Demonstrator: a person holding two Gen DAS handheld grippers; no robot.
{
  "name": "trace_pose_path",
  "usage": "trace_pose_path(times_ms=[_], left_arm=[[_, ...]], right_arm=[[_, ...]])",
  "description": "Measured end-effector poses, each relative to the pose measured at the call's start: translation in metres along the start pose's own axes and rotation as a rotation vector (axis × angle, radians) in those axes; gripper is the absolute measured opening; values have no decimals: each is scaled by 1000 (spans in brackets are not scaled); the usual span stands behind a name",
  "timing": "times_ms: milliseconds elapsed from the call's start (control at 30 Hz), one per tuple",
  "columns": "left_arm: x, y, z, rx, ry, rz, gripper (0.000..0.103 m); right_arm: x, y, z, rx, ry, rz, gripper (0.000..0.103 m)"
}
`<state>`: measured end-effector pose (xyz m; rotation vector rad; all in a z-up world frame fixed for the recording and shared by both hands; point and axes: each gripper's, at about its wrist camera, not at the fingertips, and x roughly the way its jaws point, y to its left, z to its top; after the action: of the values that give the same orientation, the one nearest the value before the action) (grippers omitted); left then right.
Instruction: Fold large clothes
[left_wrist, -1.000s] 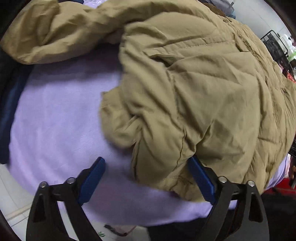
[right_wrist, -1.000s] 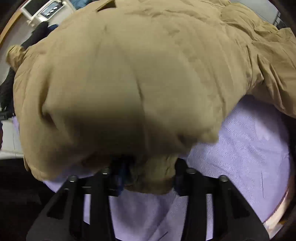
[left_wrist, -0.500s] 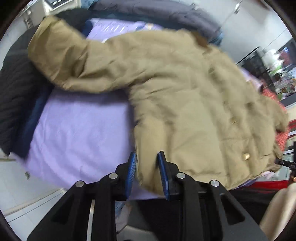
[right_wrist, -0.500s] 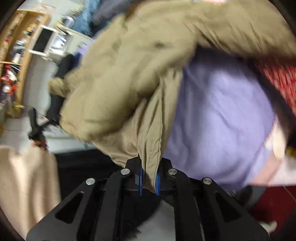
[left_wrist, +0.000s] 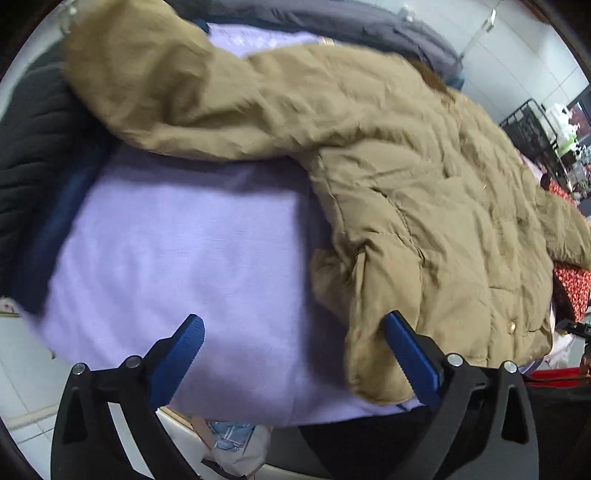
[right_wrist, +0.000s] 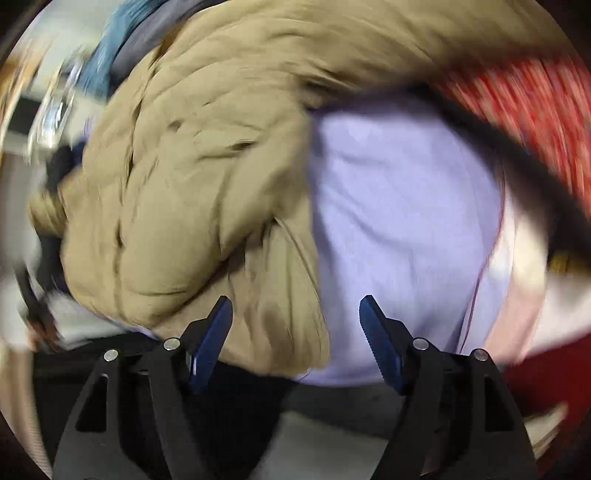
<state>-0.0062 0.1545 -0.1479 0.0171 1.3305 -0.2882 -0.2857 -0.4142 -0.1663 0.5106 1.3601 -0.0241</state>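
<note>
A tan padded jacket lies spread on a lilac cloth-covered surface, one sleeve stretched to the far left. My left gripper is open and empty above the lilac cloth, its right finger beside the jacket's near hem corner. In the right wrist view the jacket lies bunched on the left. My right gripper is open, with the jacket's hem corner lying between its fingers. That view is blurred.
Dark knitted and navy clothes lie at the left edge. A grey garment lies at the back. Red patterned fabric lies at the right. A black wire rack stands far right. The surface's near edge runs just under both grippers.
Both grippers were shut on the jacket's hem half a second ago and have opened. The jacket now lies flatter on the cloth, with its sleeve spread out.
</note>
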Motion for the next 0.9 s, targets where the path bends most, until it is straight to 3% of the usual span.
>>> trace_pose_path(times_ms=[67,100,133,167,200,233,300,367,500,533,667,733,800,900], left_arm=[[22,-9,4,-6,34,-31,96],[31,-16,9,-9,39,-60,96],[36,-24,10,-7,40,-70,92],[43,-33,14,-2,56,-66,83],[47,-42,15,3,73,-84,54],[50,-54,19,15,96,-98,42],[46,-77,26,87,92,-23,33],[34,-88,31,125,58,-17,30],[8,-84,49,55,20,-77,25],[1,-82,54,36,5,-92,24],[-23,-77,71,-35,-46,-147,24],[-12,-79,82,-79,-32,-162,25],[-1,-72,88,-118,-7,-153,26],[19,-73,97,-154,41,-130,27]], right_arm=[[6,32,3,-202,-5,-70,71],[14,54,-1,-350,-4,-181,71],[19,61,-7,-427,6,-235,71],[27,71,-12,-506,19,-263,68],[35,81,-15,-557,18,-246,68],[41,86,-16,-569,28,-234,68],[59,102,-16,-592,82,-164,67],[74,115,-7,-559,60,-115,67],[94,119,29,-366,-27,-32,49],[85,117,48,-263,-82,42,44],[24,104,99,16,-324,293,43],[14,89,121,181,-403,362,47],[38,92,145,167,-309,315,48],[71,115,156,-37,-190,90,48]])
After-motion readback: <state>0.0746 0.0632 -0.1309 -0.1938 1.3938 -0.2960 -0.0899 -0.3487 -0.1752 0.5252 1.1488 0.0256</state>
